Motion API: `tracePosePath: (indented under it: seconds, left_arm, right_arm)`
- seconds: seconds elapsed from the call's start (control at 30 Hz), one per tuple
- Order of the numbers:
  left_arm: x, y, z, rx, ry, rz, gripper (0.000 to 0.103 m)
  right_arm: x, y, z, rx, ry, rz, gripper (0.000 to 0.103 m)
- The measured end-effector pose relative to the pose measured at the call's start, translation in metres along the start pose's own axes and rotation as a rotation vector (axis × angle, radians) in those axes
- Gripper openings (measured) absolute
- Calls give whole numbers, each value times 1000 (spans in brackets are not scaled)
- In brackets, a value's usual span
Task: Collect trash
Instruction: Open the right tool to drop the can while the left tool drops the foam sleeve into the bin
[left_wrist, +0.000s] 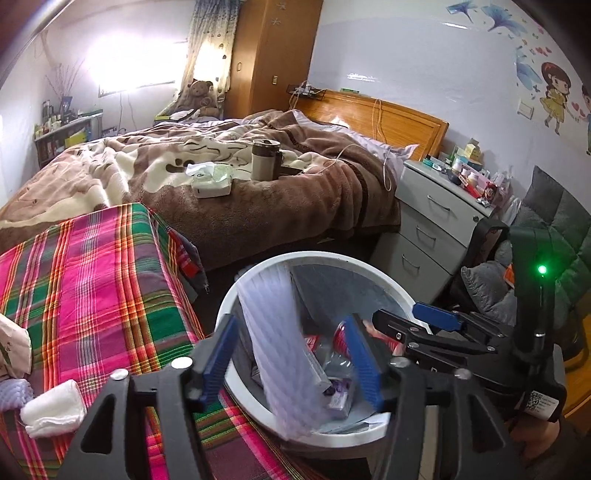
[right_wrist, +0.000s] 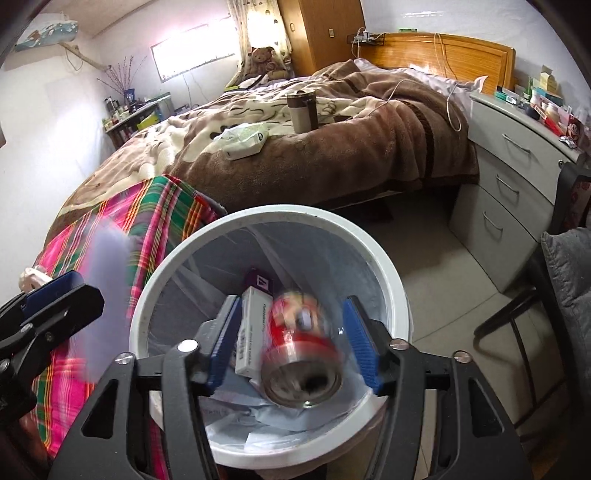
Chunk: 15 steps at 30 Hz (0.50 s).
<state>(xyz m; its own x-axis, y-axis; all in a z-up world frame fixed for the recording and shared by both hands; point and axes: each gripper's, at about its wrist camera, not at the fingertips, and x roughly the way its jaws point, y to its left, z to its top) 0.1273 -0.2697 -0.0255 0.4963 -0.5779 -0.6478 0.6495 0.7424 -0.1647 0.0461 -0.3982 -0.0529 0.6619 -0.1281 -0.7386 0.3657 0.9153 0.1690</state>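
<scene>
The white bin (right_wrist: 384, 266) stands on the floor with its rim touching or just beside the plaid-covered surface (left_wrist: 92, 288); bare floor lies open toward the grey drawer unit (right_wrist: 517, 206), and the bed (left_wrist: 258, 192) sits well behind. Both tongs hang over the bin's mouth. The left tongs (left_wrist: 291, 358) are parted, a blurred pale ribbed sheet (left_wrist: 269, 325) between the blue pads, apparently loose (motion blur hides any contact). The right tongs (right_wrist: 295, 339) stand wide; a blurred red can (right_wrist: 299, 350) sits between the pads without touching either, above boxes (right_wrist: 251, 328) and paper inside the bin. A wadded white tissue (left_wrist: 51, 410) lies on the plaid.
</scene>
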Motion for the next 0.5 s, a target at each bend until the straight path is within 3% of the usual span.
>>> tracePosePath:
  seconds: [0.5]
  left_arm:
    - [-38, 18, -5, -15, -52, 25, 65]
  right_arm:
    - [-20, 17, 2, -2, -75, 11, 65]
